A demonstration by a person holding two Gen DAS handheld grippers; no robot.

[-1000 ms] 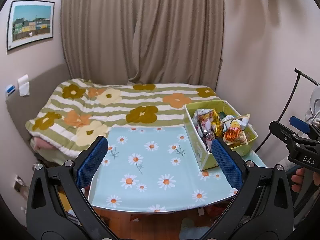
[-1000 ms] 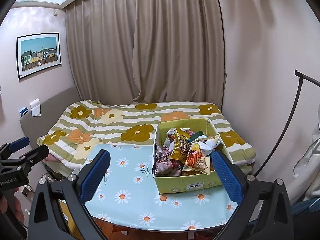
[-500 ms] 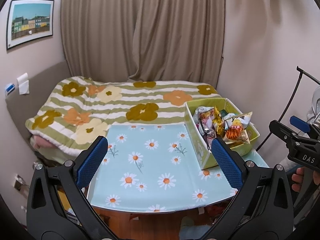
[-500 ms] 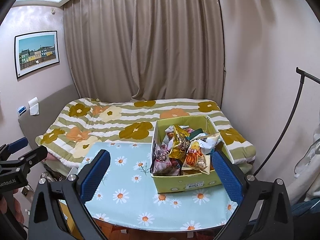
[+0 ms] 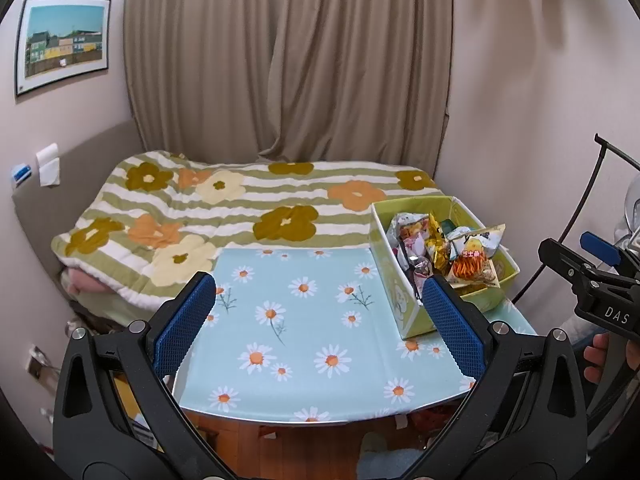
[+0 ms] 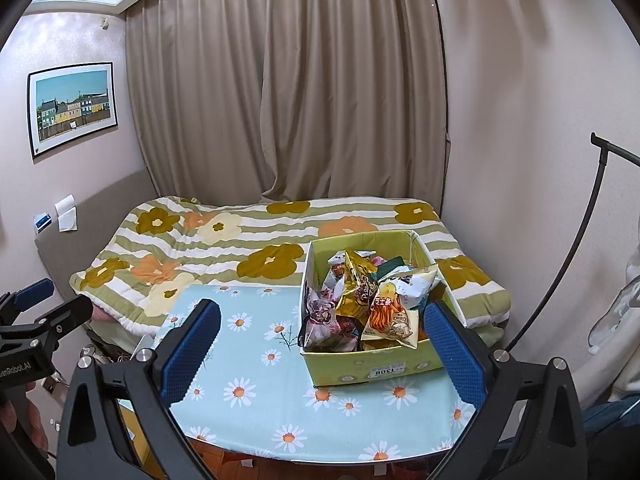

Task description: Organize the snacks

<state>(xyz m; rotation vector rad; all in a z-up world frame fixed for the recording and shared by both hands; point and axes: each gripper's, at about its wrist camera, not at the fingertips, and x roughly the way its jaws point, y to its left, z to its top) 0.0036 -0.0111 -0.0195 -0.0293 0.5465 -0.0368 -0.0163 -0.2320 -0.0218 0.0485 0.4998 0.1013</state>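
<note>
A small desk (image 6: 256,412) covered in a pale blue cloth printed with white daisies stands against the foot of a bed (image 6: 224,240) spread with a green-and-white striped quilt bearing large olive, orange and cream flowers. On the right part of the desk sits an open yellow-green cardboard box (image 6: 372,368) with a small price label on its near wall. It is heaped with crinkly snack packets: a gold foil bag (image 6: 356,292) stands upright in the middle, a white bag printed with orange sticks (image 6: 390,316) leans over the near rim, and a pale pink-and-grey packet (image 6: 320,316) lies at the left side of the box. The rest of the cloth is bare.

The left gripper (image 5: 320,320) hovers above the near edge of the desk, its blue-padded black fingers (image 5: 182,328) spread wide and holding nothing; the box (image 5: 394,300) lies just behind its right finger. The right gripper (image 6: 322,352) hangs above the desk in front of the box, its fingers (image 6: 454,352) likewise wide apart and empty, with the box seen between them toward the right finger.

Behind the bed hangs a long taupe curtain (image 6: 288,100), and a framed picture of coloured houses (image 6: 72,106) is on the left wall.
</note>
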